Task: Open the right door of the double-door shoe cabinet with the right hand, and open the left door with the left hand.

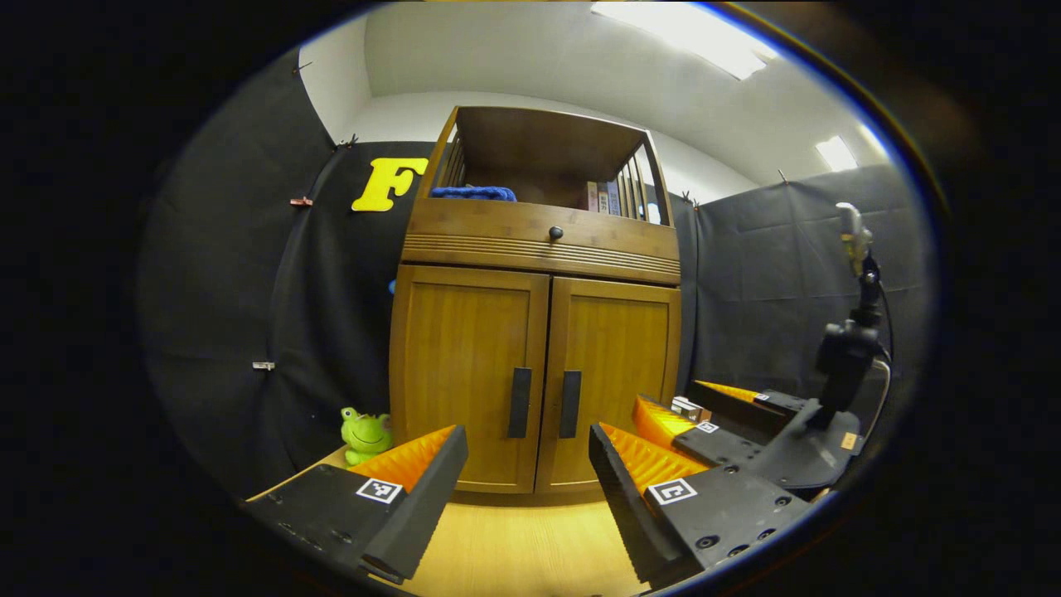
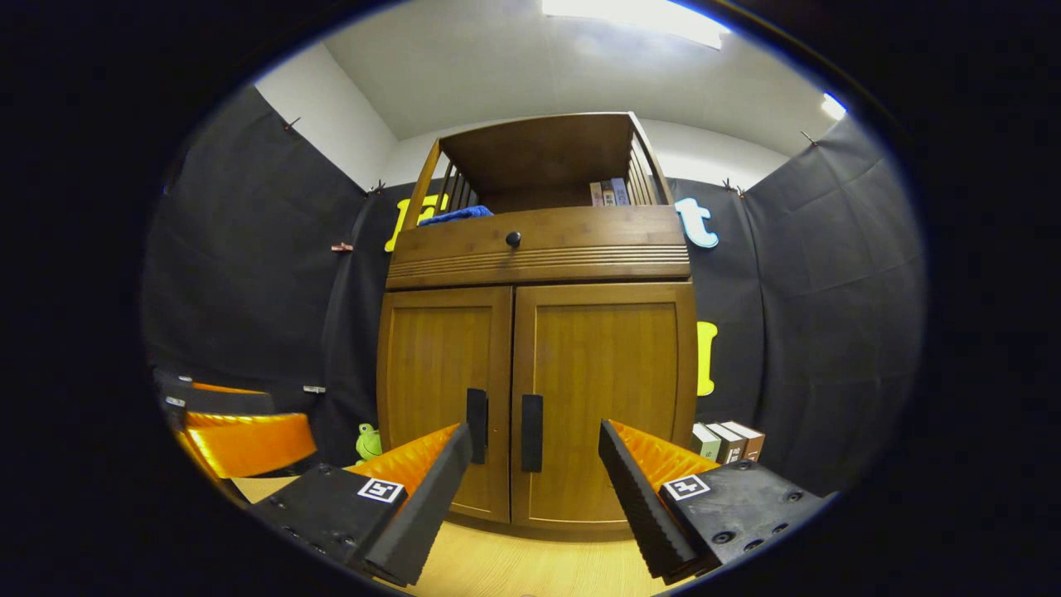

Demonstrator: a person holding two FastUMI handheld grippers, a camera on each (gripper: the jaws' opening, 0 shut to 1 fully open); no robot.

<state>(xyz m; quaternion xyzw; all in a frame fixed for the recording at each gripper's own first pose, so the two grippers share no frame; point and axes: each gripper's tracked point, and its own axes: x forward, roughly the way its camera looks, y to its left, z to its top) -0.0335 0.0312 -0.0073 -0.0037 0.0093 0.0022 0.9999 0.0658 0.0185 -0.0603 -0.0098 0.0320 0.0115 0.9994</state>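
The wooden shoe cabinet (image 1: 539,249) stands straight ahead with both doors shut. Its left door (image 1: 464,365) and right door (image 1: 617,373) each carry a dark vertical handle, the left handle (image 1: 520,402) and the right handle (image 1: 570,404), side by side at the centre seam. My left gripper (image 1: 528,444) is open, a short way in front of the handles and touching nothing. My right gripper (image 2: 535,435) is also open, facing the right door (image 2: 605,390) and its handle (image 2: 531,431), apart from them. Each gripper appears in the other's view: the right gripper (image 1: 692,406) and the left gripper (image 2: 224,414).
Above the doors is a drawer with a round knob (image 1: 555,233), then an open shelf holding a blue cloth (image 1: 472,192) and books (image 1: 603,197). A green frog toy (image 1: 365,433) sits left of the cabinet; some books (image 2: 729,439) lie at its right. The floor (image 1: 522,547) is light wood.
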